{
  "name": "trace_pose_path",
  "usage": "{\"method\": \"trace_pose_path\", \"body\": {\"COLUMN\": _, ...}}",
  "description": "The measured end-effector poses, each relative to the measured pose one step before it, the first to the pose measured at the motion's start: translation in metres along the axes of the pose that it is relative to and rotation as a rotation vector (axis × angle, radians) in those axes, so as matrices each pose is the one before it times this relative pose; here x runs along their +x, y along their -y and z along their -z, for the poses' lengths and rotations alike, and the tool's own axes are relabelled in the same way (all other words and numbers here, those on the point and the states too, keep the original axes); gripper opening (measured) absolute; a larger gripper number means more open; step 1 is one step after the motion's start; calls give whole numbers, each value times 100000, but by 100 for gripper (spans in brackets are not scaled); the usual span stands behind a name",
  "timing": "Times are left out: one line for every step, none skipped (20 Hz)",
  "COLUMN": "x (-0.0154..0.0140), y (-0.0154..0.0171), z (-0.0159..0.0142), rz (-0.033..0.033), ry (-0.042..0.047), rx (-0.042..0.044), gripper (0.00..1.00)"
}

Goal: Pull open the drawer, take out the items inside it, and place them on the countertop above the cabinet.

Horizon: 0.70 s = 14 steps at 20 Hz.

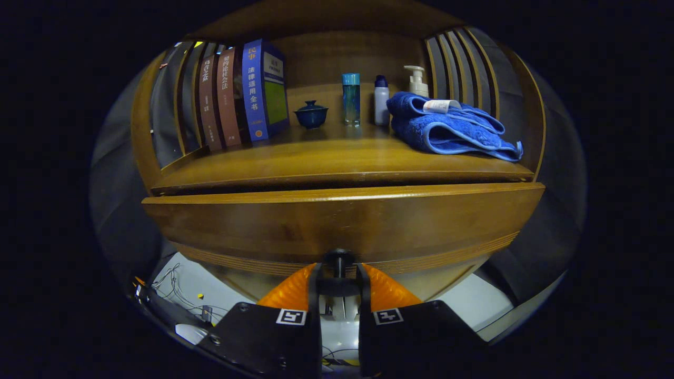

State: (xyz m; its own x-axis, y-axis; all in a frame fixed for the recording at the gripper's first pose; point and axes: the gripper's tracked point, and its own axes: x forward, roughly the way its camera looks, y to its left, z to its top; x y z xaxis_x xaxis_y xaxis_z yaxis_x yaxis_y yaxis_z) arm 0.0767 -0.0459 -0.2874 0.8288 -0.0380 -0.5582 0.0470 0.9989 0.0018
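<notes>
The gripper [339, 273] is squeezing the dark knob [338, 259] of the drawer [342, 223], one orange finger on each side. The drawer is sticking out a little. Beyond it, books [247, 95], a cup [311, 114], bottles [351, 98] and a towel [447, 129] are sitting on the countertop [326, 155].

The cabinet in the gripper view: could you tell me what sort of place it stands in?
Probably a mock home set in a booth: books, a blue towel and bottles sit on the wooden countertop. The gripper is shut on the drawer knob.
</notes>
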Motion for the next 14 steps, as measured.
{"method": "trace_pose_path", "body": {"x": -878, "y": -12, "z": 522, "rz": -86, "ry": -830, "rx": -710, "gripper": 31}}
{"method": "trace_pose_path", "body": {"x": -892, "y": -19, "z": 530, "rz": -217, "ry": -662, "rx": -295, "gripper": 31}}
{"method": "trace_pose_path", "body": {"x": -1002, "y": 14, "z": 617, "rz": -492, "ry": -870, "rx": 132, "gripper": 31}}
{"method": "trace_pose_path", "body": {"x": -826, "y": -36, "z": 553, "rz": -815, "ry": -1039, "rx": 613, "gripper": 31}}
{"method": "trace_pose_path", "body": {"x": -861, "y": 1, "z": 526, "rz": -715, "ry": -1103, "rx": 705, "gripper": 31}}
{"method": "trace_pose_path", "body": {"x": -853, "y": 4, "z": 602, "rz": -395, "ry": -1250, "rx": 323, "gripper": 31}}
{"method": "trace_pose_path", "body": {"x": -888, "y": 137, "z": 607, "rz": -19, "ry": -1238, "rx": 15, "gripper": 31}}
{"method": "trace_pose_path", "body": {"x": -809, "y": 162, "z": 512, "rz": 406, "ry": -1196, "rx": 103, "gripper": 31}}
{"method": "trace_pose_path", "body": {"x": -838, "y": 129, "z": 580, "rz": 422, "ry": -1108, "rx": 552, "gripper": 31}}
{"method": "trace_pose_path", "body": {"x": -703, "y": 1, "z": 534, "rz": -63, "ry": -1164, "rx": 622, "gripper": 31}}
{"method": "trace_pose_path", "body": {"x": -564, "y": -156, "z": 447, "rz": 3, "ry": -989, "rx": 112, "gripper": 31}}
{"method": "trace_pose_path", "body": {"x": -587, "y": 2, "z": 432, "rz": 341, "ry": -875, "rx": -491, "gripper": 31}}
{"method": "trace_pose_path", "body": {"x": -503, "y": -18, "z": 422, "rz": 5, "ry": -625, "rx": -371, "gripper": 31}}
{"method": "trace_pose_path", "body": {"x": -551, "y": -76, "z": 387, "rz": -259, "ry": -523, "rx": 91, "gripper": 31}}
